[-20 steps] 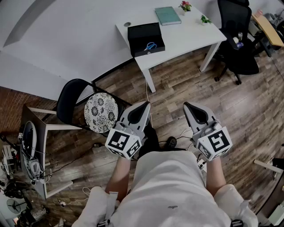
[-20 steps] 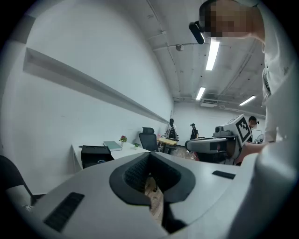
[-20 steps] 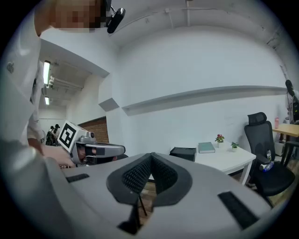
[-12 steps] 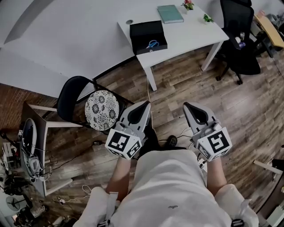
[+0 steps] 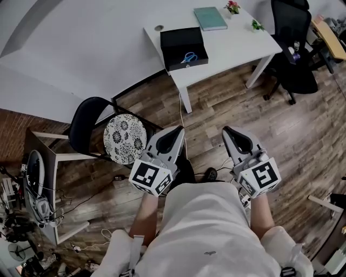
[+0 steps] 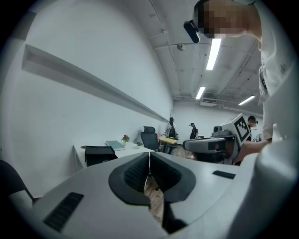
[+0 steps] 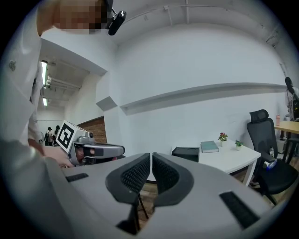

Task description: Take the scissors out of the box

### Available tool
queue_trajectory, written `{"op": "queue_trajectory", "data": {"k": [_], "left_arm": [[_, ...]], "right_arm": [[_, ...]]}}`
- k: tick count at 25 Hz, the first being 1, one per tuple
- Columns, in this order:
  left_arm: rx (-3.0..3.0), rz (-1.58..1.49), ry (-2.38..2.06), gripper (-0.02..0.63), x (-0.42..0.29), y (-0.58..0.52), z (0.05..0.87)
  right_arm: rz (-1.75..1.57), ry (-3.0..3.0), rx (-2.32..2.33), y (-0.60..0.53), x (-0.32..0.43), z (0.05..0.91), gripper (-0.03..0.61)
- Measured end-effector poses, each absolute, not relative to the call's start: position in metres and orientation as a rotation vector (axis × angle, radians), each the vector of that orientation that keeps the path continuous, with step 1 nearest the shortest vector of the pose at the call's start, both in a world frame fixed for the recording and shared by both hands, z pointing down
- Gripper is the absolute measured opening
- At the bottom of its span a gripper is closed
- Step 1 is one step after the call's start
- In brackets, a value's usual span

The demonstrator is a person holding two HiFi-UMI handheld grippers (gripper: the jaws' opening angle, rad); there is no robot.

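A black open box (image 5: 183, 47) sits at the near left corner of a white table (image 5: 238, 46), far ahead of me. Blue-handled scissors (image 5: 188, 57) lie inside it near its front wall. My left gripper (image 5: 178, 130) and right gripper (image 5: 226, 130) are held side by side at waist height over the wooden floor, well short of the table. Both are shut with nothing between the jaws. The left gripper view shows the box (image 6: 98, 154) and the closed left gripper (image 6: 149, 156). The right gripper view shows the box (image 7: 185, 153) and the closed right gripper (image 7: 152, 156).
A teal book (image 5: 211, 18) and two small potted plants (image 5: 233, 6) rest on the table. A black office chair (image 5: 292, 46) stands at its right end. A chair with a patterned round cushion (image 5: 124, 138) stands at my left, with a cluttered stand (image 5: 38, 189) beyond it.
The table and box have slid slightly down and right in the head view as I come closer. Both grippers keep their place before me, still shut.
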State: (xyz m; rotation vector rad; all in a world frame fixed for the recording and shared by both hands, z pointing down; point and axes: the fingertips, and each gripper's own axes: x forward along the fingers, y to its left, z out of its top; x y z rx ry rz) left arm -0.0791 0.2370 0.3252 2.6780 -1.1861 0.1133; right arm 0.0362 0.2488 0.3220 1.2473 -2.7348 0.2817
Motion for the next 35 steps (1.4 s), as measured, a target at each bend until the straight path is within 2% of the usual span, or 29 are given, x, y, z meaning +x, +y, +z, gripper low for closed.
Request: {"op": "queue_trajectory", "data": {"k": [7,10,14,24,35], "left_arm": [[2.692,0.128,-1.14,0.026,-0.108,0.191,0.326],[2.692,0.152,-1.129,0.089,-0.121,0.167,0.328],[2.711,0.164,-1.101,0.12,-0.142,0.143,0.328],[2.736,0.165,-0.982,0.129,-0.189,0.094,0.34],[2.72,0.217,-0.851,0.137,-0.176,0.081,0.364]], "right_arm": [[0.281,-2.709,1.293,0.205,0.011,0.317,0.069],[0.295,-2.693,1.311,0.183,0.001,0.316,0.107],[0.335,-2.679,1.37,0.158,-0.015,0.314,0.179],[0.362,-2.576,1.507,0.117,-0.051,0.32,0.193],[0.429,-2.492,1.603,0.111,-0.042,0.33,0.193]]}}
